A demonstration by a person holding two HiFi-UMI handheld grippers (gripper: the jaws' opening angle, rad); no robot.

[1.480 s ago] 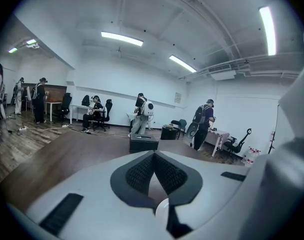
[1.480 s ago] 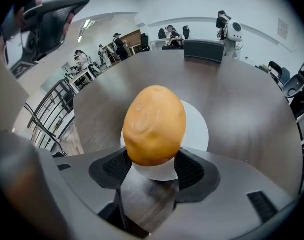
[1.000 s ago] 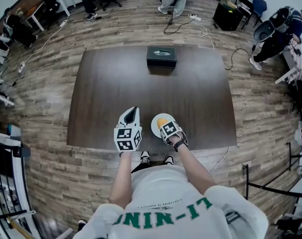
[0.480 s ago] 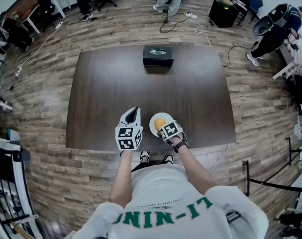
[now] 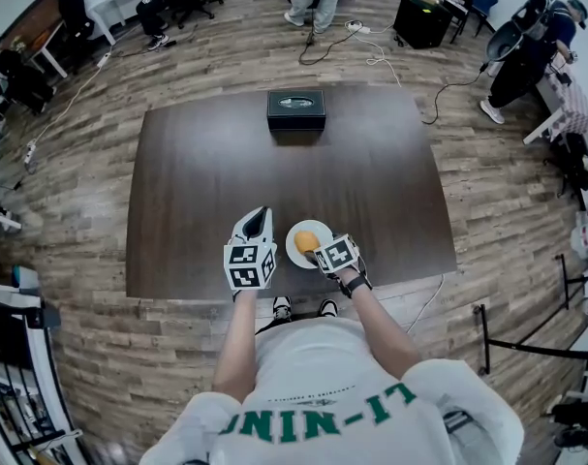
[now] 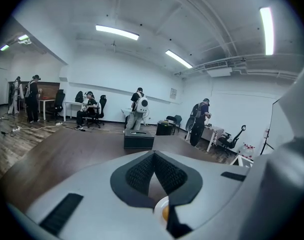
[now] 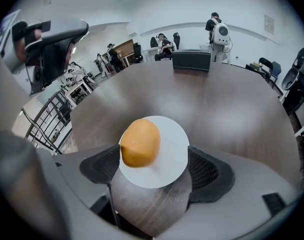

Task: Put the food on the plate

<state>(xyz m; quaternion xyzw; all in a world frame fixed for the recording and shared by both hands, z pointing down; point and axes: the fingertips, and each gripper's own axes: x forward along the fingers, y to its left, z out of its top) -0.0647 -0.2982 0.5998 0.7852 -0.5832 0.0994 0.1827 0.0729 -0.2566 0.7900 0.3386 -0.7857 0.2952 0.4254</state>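
Food [image 7: 139, 143] seemingly clear of right gripper [image 7: 154, 170]

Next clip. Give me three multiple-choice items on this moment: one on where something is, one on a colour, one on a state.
1. Where is the food?
A. in a bowl
B. on the plate
C. in a cup

2. What colour is the plate?
A. black
B. orange
C. white

3. How do the right tongs stand?
A. open, gripping nothing
B. shut on the food
C. shut and empty

Key:
1 B: the right gripper view shows the food resting on the plate's left part.
2 C: the plate shows as a plain white disc in both the head view and the right gripper view.
3 A: their jaws have just been opening and stand wide apart, with the food lying untouched below and between them.
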